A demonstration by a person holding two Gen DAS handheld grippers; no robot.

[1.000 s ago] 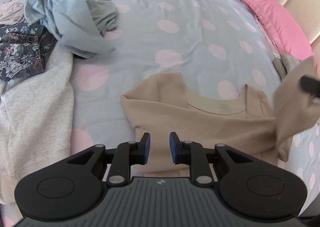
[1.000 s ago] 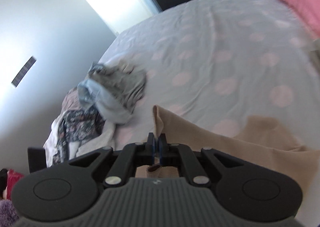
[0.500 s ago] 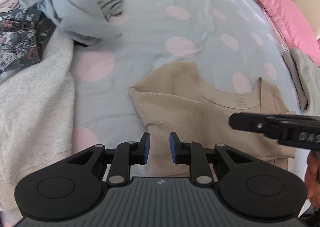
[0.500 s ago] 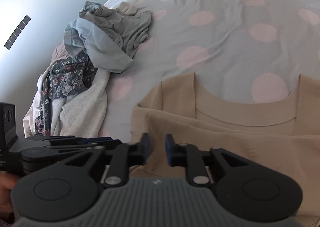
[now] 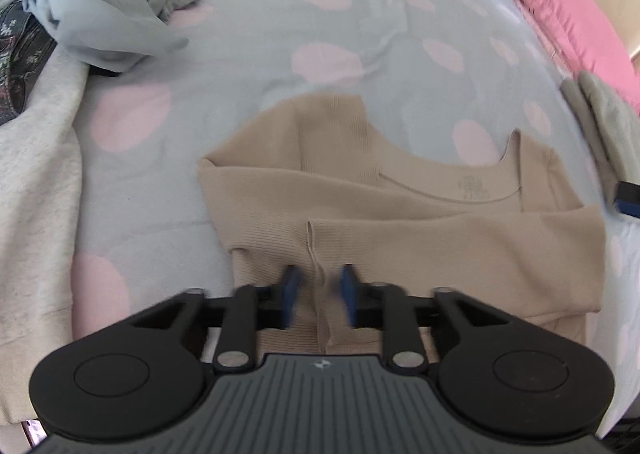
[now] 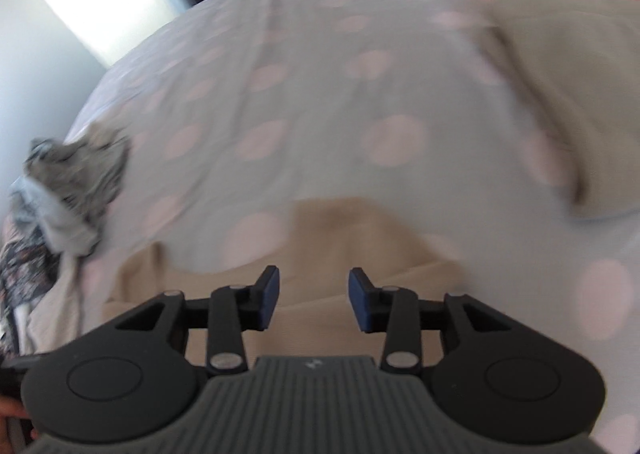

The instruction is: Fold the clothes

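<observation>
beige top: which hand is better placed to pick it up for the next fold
Left gripper: its jaws have just been closing astride a ridge of the top. On the right gripper the jaws have just been opening, empty, over the top's corner.

Bed point(image 5: 248, 65) with grey cover bearing pink dots. Lying on it: a tan top point(image 5: 400, 221), spread flat at the near edge, one sleeve folded across its body; a heap of pale blue and grey garments point(image 5: 100, 1) at far left; a light grey sweatshirt point(image 5: 36, 173) along the left edge; a floral garment point(image 5: 20, 57); a pink pillow point(image 5: 560, 17); an olive folded garment point(image 6: 560, 93) beside the pillow.
</observation>
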